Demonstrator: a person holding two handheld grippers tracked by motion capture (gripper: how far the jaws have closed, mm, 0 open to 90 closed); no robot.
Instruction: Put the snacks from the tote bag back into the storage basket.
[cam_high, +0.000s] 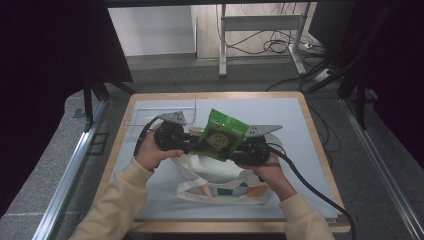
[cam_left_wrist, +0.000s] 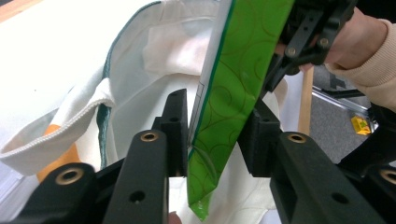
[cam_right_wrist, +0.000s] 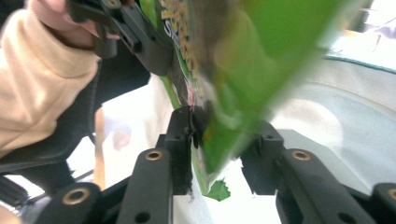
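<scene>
Green snack bag (cam_high: 220, 135) held above tote bag (cam_high: 220, 185).
Left hand-held gripper (cam_left_wrist: 219, 135) and right hand-held gripper (cam_right_wrist: 219, 140) each clamp a bag edge; far counter (cam_high: 280, 107) bare.

Both hands meet mid-tabletop: the left claw (cam_high: 186, 142) and right claw (cam_high: 239, 148) face each other, jaws part-closed.
</scene>
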